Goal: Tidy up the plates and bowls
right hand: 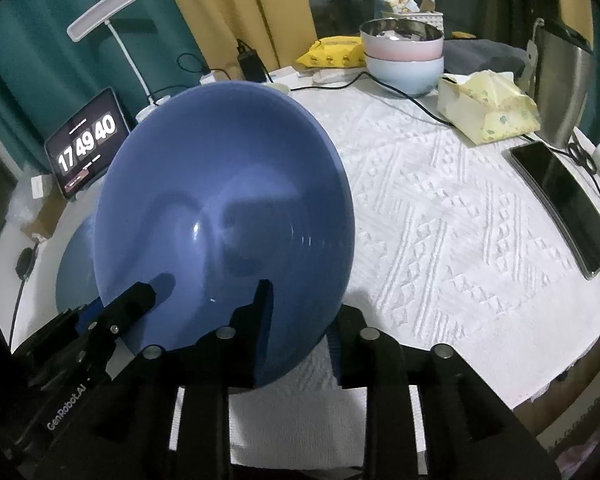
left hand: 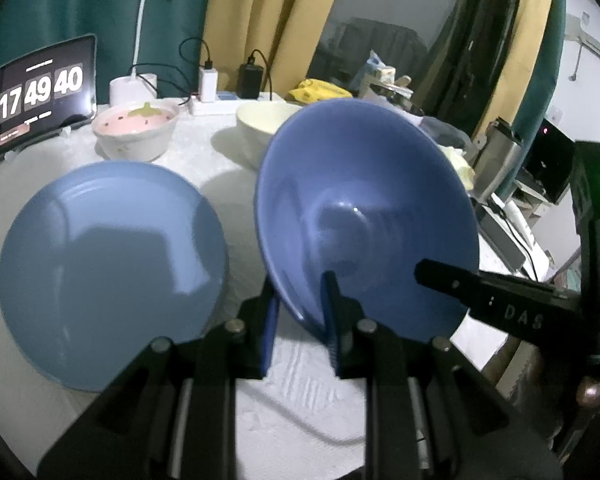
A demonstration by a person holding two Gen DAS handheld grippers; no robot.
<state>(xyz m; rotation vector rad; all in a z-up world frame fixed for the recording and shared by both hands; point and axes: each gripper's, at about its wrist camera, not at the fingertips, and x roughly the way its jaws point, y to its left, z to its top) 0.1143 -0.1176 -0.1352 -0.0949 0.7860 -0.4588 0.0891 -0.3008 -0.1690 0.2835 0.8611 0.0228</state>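
Blue bowl (left hand: 364, 216): tilted above the table (right hand: 460, 220), rim pinched by both left gripper (left hand: 300, 312) and right gripper (right hand: 300, 320), jaws closed on it. Blue plate (left hand: 108, 268): flat on table, at bowl's 9 o'clock.

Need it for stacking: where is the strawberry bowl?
Left wrist view, far left of the table: strawberry bowl stands beyond the light blue plate, beside the tablet clock.
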